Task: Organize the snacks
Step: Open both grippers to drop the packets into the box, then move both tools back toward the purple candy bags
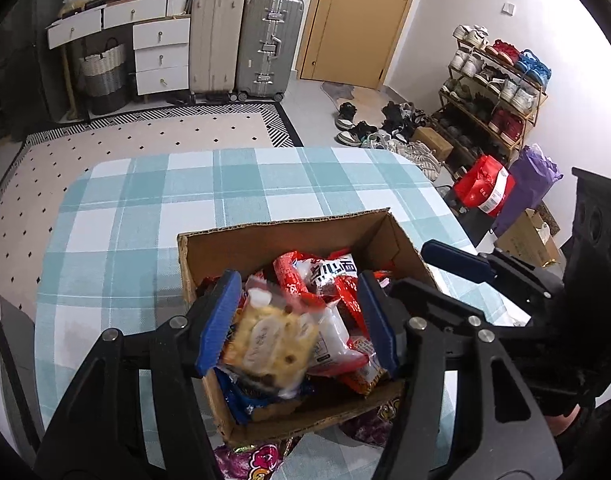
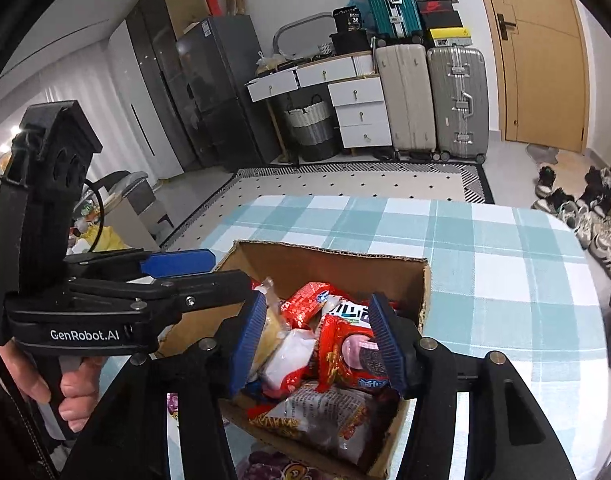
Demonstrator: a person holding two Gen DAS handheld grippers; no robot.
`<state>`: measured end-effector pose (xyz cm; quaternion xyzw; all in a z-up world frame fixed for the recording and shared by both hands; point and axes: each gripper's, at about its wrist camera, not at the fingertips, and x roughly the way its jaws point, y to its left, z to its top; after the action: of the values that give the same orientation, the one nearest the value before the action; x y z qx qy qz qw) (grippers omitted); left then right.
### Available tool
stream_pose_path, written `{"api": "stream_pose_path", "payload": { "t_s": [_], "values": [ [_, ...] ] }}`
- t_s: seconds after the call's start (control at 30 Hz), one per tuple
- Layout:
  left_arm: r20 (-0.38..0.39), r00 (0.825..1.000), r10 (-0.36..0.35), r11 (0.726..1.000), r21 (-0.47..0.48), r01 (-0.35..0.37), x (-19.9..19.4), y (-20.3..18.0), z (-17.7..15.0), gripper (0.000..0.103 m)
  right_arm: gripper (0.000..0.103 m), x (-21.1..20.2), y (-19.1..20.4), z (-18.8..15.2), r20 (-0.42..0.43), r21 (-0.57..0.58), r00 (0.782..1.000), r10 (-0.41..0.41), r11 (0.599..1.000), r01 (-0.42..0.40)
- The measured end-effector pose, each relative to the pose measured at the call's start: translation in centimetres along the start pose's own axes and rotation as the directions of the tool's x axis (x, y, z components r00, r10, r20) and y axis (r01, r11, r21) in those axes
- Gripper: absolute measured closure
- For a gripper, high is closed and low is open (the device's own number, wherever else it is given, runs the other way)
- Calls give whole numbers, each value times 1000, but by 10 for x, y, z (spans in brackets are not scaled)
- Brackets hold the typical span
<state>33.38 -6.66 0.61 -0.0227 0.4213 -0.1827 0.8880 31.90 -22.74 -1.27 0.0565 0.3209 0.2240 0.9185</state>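
A cardboard box (image 1: 281, 228) full of snack packets stands on the checked tablecloth (image 1: 145, 208). My left gripper (image 1: 299, 304) hangs over its near half, jaws apart. A blurred pale cracker packet (image 1: 269, 340) lies tilted between them against the left pad (image 1: 219, 320), clear of the right one. Red packets (image 1: 301, 280) fill the box behind. My right gripper (image 2: 319, 312) is open over the same box (image 2: 325, 252), above a red packet showing a dark biscuit (image 2: 345, 356), with neither pad pressing it. One of its blue fingers (image 1: 457, 262) reaches in from the right.
Purple snack packets (image 1: 257, 456) lie on the table under the box's near edge. A hand (image 2: 73, 392) grips the left gripper's handle. Beyond the table are a patterned rug (image 1: 145, 132), suitcases (image 1: 241, 40), a shoe rack (image 1: 493, 88) and bags (image 1: 485, 188) on the floor.
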Motion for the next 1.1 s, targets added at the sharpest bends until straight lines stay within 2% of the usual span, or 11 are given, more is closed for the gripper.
{"api": "stream_pose_path", "payload": {
  "t_s": [0.13, 0.27, 0.43, 0.5, 0.57, 0.7, 0.8, 1.0, 1.1],
  "values": [
    [8, 1000, 17, 1000, -16, -17, -9, 3, -5, 46, 47, -9, 2, -1, 15, -4, 1000, -8, 1000, 9],
    [18, 999, 28, 999, -21, -27, -21, 5, -11, 45, 41, -19, 5, -2, 32, -12, 999, -13, 1000, 13],
    [33, 998, 49, 999, -13, -48, -38, 2, -20, 44, 41, -34, 12, -6, 39, -14, 999, -5, 1000, 6],
    [42, 997, 62, 998, -8, -62, -46, 0, -26, 41, 39, -40, 14, -8, 44, -11, 999, -3, 1000, 4],
    [47, 996, 70, 998, -9, -70, -53, -1, -31, 32, 37, -47, 17, -12, 52, -9, 999, -7, 1000, 7],
    [58, 995, 80, 997, -14, -80, -67, -3, -43, 30, 34, -61, 26, -19, 66, -10, 998, -7, 1000, 8],
    [67, 994, 91, 996, -20, -90, -78, -4, -53, 23, 31, -69, 34, -23, 74, -13, 997, -1, 1000, 2],
    [76, 992, 97, 995, -24, -96, -96, -7, -72, 22, 18, -88, 54, -35, 98, -37, 995, -8, 999, 11],
    [77, 992, 97, 995, -30, -95, -105, -8, -82, 21, 16, -97, 63, -41, 110, -42, 994, -13, 999, 17]
  ]
}}
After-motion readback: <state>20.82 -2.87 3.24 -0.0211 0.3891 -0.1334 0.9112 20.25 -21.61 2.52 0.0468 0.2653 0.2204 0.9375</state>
